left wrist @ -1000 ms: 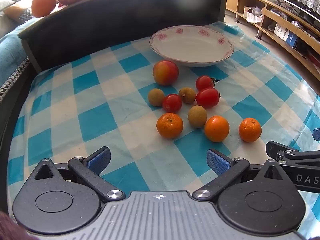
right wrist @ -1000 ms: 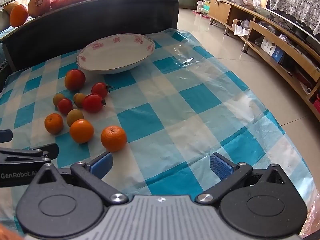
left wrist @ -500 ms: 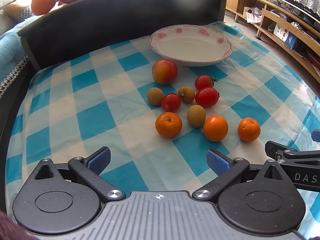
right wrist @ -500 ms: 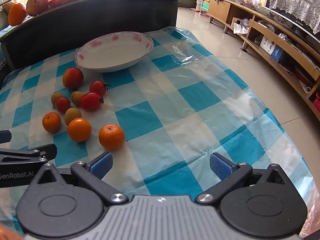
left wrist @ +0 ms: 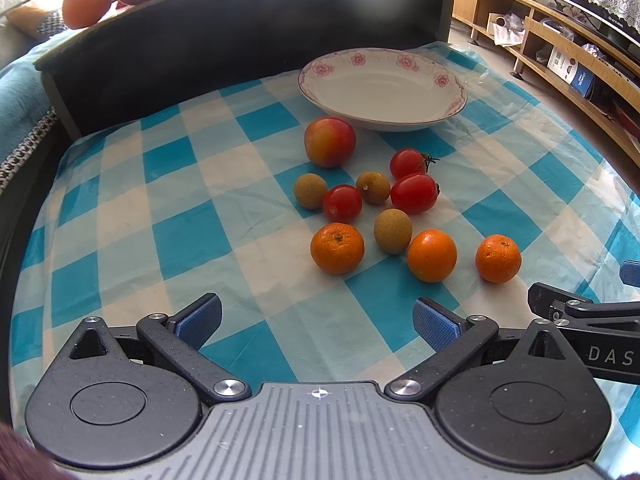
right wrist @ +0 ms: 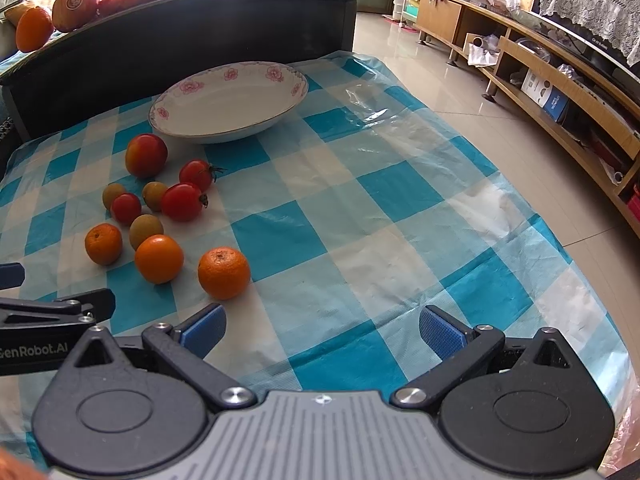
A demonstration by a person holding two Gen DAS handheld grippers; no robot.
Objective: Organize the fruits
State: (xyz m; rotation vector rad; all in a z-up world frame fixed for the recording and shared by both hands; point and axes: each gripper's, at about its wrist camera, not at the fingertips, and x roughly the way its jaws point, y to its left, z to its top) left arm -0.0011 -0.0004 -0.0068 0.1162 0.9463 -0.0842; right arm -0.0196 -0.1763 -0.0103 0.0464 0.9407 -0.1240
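A white bowl with pink flowers point(left wrist: 448, 110) point(right wrist: 280, 114) stands empty at the far side of the blue-checked cloth point(left wrist: 160, 184). In front of it lie a red-yellow apple point(left wrist: 329, 141) point(right wrist: 146, 155), three red tomatoes such as one point(left wrist: 413, 193), three brown longans such as one point(left wrist: 392, 230), and three oranges point(left wrist: 337, 247) point(left wrist: 431, 255) point(left wrist: 498, 258). My left gripper point(left wrist: 318, 320) is open and empty, just short of the oranges. My right gripper point(right wrist: 322, 328) is open and empty; the nearest orange point(right wrist: 223, 267) lies just beyond its left finger.
A dark headboard point(left wrist: 240, 32) runs behind the cloth, with an orange point(left wrist: 86, 0) and other fruit on top. Low wooden shelves point(right wrist: 560, 80) line the right wall across a tiled floor. The cloth's right edge point(right wrist: 580, 260) drops off to the floor.
Both grippers have edged slightly forward toward the fruit and both stay open. The fruit and bowl have not moved.
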